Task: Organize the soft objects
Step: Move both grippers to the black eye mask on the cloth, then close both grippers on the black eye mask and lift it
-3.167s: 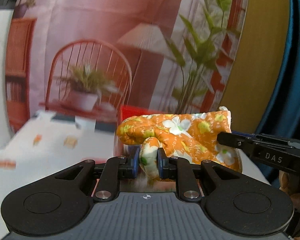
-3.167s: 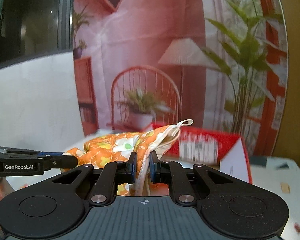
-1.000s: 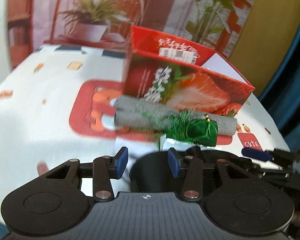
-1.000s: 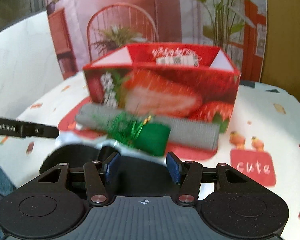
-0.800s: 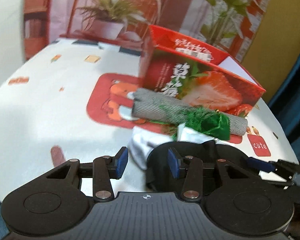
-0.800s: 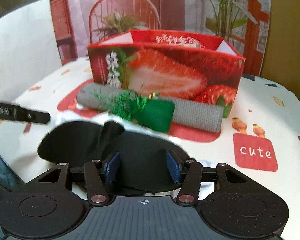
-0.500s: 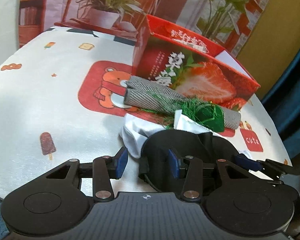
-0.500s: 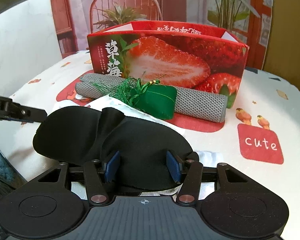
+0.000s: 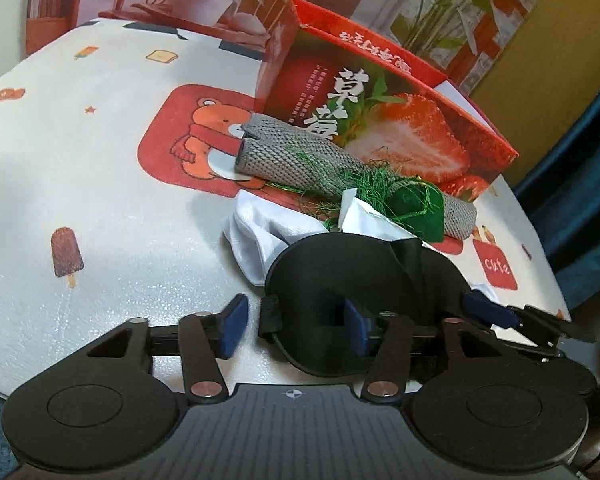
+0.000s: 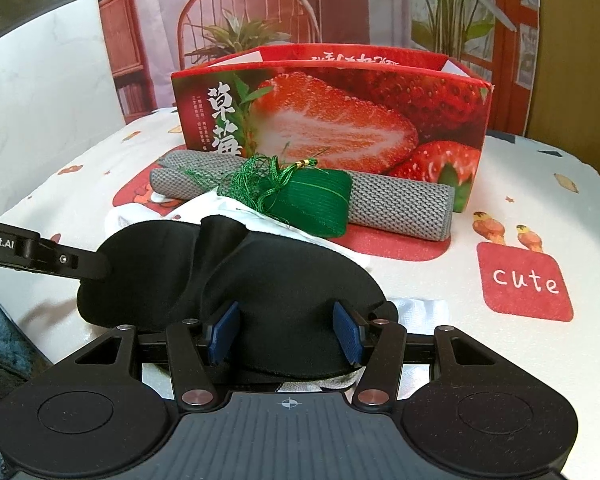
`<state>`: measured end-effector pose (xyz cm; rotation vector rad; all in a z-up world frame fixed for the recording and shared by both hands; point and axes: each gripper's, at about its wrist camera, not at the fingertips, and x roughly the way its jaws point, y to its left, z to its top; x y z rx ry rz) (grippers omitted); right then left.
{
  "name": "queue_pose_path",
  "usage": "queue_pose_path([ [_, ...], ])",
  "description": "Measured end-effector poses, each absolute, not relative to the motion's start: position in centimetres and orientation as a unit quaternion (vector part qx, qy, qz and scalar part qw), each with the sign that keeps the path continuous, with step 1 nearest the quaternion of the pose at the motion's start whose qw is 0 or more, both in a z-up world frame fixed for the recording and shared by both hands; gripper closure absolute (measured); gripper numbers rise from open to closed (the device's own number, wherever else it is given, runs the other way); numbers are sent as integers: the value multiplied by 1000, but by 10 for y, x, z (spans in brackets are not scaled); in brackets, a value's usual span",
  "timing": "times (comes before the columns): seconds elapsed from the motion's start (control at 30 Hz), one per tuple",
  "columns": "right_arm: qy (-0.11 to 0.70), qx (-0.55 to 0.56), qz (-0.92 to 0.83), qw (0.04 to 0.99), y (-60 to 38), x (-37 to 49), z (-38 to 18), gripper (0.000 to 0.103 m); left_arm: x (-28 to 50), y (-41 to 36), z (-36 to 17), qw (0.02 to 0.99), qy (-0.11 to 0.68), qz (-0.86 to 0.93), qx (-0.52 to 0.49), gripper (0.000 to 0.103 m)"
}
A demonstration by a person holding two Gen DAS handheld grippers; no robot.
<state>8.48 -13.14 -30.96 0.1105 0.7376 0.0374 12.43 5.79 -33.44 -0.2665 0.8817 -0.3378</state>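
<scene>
A black sleep mask (image 9: 360,276) (image 10: 260,276) lies on a white cloth (image 9: 268,228) (image 10: 420,308) near the table's front edge. My left gripper (image 9: 294,330) is open around the mask's left end. My right gripper (image 10: 286,338) is open around its right end. Behind lie a green tasselled pouch (image 9: 414,210) (image 10: 312,202) on a rolled grey mesh cloth (image 9: 292,160) (image 10: 400,204). A red strawberry box (image 9: 380,112) (image 10: 340,120) stands open-topped behind them.
The round table (image 9: 100,184) (image 10: 540,200) has a white printed cover with a red "cute" patch (image 10: 526,282). Its front edge lies just under both grippers. A printed backdrop (image 10: 260,8) hangs behind the box.
Both grippers held an orange floral oven mitt in the air; now both are open and empty, have dropped to the table, and closed in around the black sleep mask.
</scene>
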Motion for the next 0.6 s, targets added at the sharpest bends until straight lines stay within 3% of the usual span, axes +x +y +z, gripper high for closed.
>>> queue_pose_path([
  [0.33,361,50,17,931,-131,86,-310,53,127,54,-342,867,436,-195,-144,45],
  [0.37,362,50,17,931,-131,86,-310,53,126,53,-341,869,434,-197,-134,48],
  [0.4,362,51,17,931,-131,86,-310,53,124,51,-340,870,431,-204,-126,59],
  [0.5,363,56,19,930,-132,86,-310,53,121,51,-335,878,414,-211,-118,70],
  [0.6,362,66,19,930,-134,86,-309,53,120,53,-334,883,407,-204,-113,75],
])
